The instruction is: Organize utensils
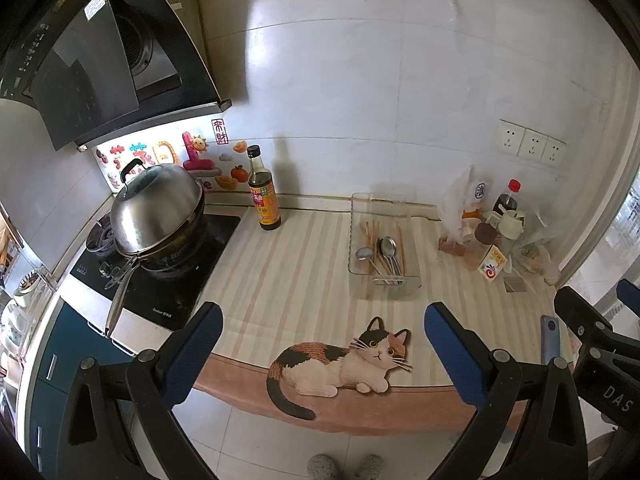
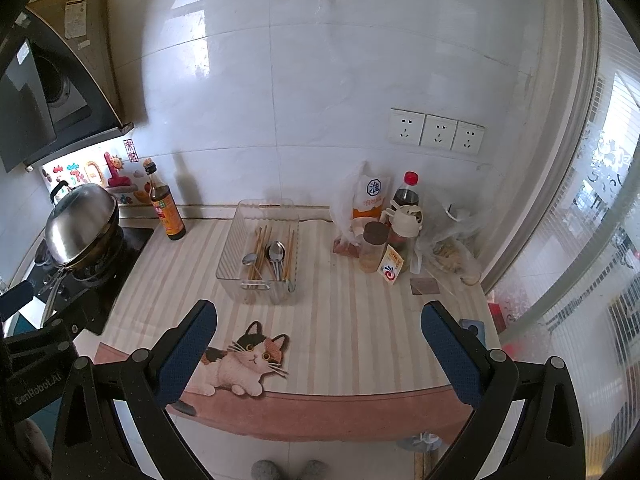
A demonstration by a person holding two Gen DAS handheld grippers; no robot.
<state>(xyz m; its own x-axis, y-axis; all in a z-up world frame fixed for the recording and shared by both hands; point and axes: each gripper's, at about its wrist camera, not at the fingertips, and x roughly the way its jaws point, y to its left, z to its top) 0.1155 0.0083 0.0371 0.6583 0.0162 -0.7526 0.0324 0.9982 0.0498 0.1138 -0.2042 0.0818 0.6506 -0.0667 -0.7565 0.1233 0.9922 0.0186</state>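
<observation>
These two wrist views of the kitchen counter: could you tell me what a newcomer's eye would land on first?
Probably the calico cat picture at the front edge of the striped mat, which hangs over the counter edge. Behind it, mid-counter, a clear bin holds spoons and chopsticks jumbled together. To the left, a domed steel lid covers a pan on the stove, beside a dark sauce bottle.

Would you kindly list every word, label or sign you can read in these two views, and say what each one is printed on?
"DAS" on the right gripper's body, seen from the left wrist view.
"GenRobot.AI" on the left gripper's body, seen from the right wrist view.
"淮" in a blue ring on the white pouch.
Red seal sticker on the wall: two characters, too stylised to read surely.
Dark sauce bottle label, stove brand and range hood stickers: too small or blurred.
</observation>
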